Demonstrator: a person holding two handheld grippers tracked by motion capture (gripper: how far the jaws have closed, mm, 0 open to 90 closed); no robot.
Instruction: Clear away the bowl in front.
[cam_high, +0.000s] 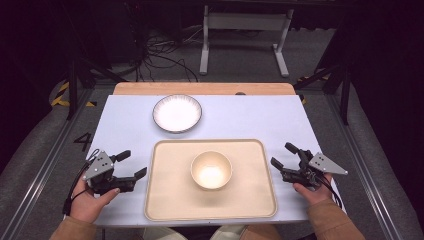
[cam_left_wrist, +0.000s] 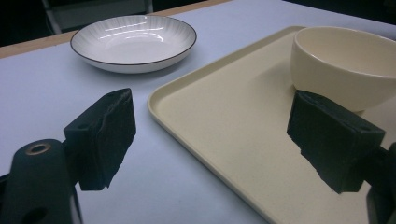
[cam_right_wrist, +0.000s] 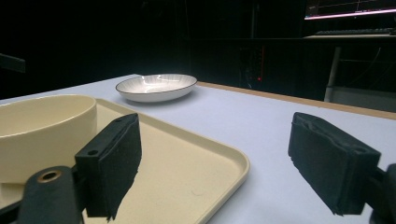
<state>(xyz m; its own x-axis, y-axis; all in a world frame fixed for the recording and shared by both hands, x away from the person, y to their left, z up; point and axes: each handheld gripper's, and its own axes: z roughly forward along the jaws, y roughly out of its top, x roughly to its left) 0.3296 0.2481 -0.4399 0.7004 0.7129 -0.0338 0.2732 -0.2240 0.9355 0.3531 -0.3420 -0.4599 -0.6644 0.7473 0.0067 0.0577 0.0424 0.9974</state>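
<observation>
Over by the table's left edge near the front, the left gripper (cam_high: 131, 164) sits in the person's hand with its jaws wide apart and nothing between them, pointing in toward the tray (cam_high: 165, 200). In the left gripper view one jaw hangs over the bare table (cam_left_wrist: 42, 88) and the other over the tray's surface. The tray is a cream rectangle with its long axis running left to right, lying along the front edge at the middle. A cream bowl (cam_high: 211, 170) stands upright in the tray's center, mouth up. Behind the tray, toward the far edge and a bit left, there's a white plate (cam_high: 177, 113) with a dark rim, well apart from the tray. At the right edge, the right gripper (cam_high: 284, 156) is also spread apart and empty, pointing left toward the tray.
</observation>
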